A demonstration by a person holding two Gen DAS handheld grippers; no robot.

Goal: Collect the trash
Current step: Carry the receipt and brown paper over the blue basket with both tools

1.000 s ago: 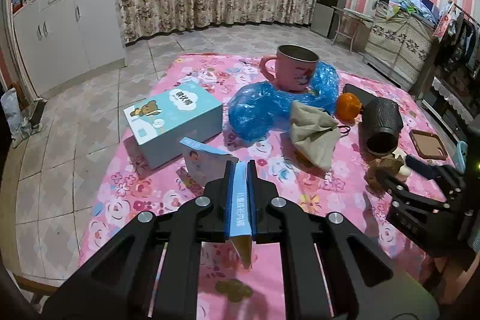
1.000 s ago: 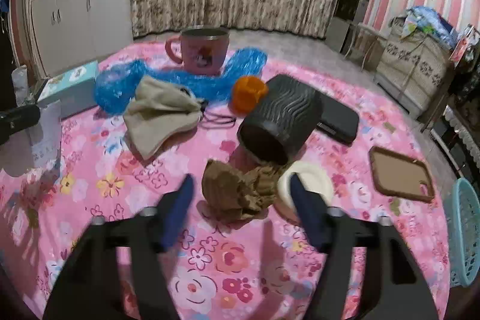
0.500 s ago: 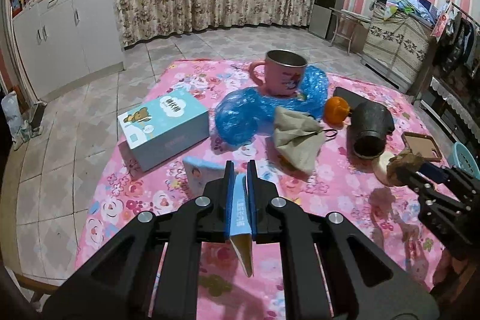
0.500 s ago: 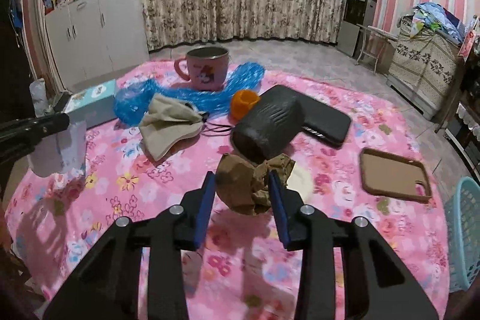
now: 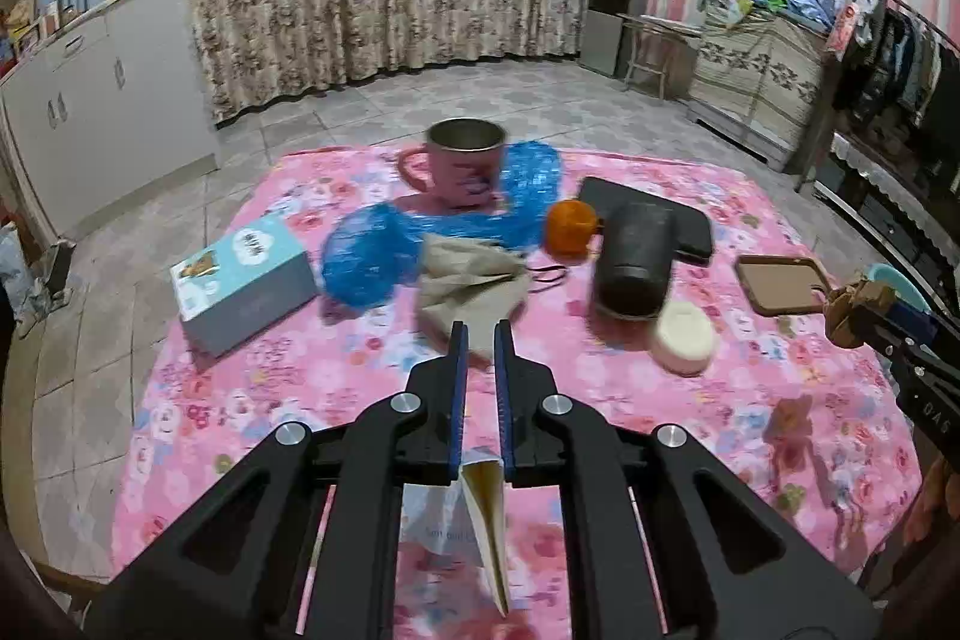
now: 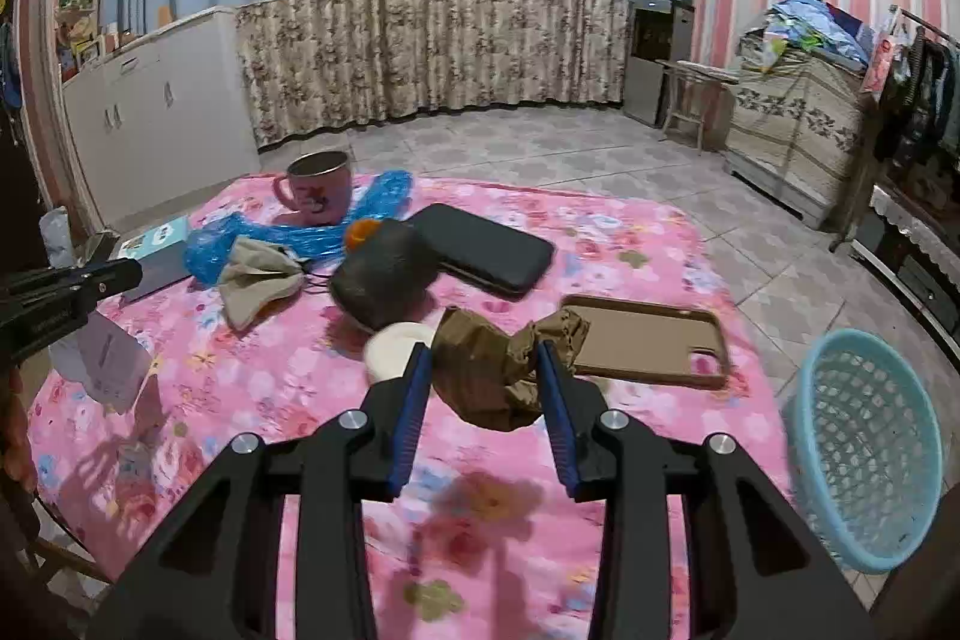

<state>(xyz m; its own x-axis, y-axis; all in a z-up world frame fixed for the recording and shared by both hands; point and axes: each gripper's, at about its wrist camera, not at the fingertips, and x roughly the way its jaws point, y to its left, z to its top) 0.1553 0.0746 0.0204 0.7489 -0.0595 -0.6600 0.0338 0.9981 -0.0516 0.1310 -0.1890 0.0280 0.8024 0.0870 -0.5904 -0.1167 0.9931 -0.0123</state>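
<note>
My left gripper (image 5: 478, 334) hides most of the white paper carton (image 5: 480, 514) its jaws clamp. Only the right view shows the blue basket (image 6: 864, 436) whole. My right gripper (image 6: 483, 358) pinches the brown paper wad (image 6: 498, 370), lifted off the table (image 6: 630, 232) since a second ago.
</note>
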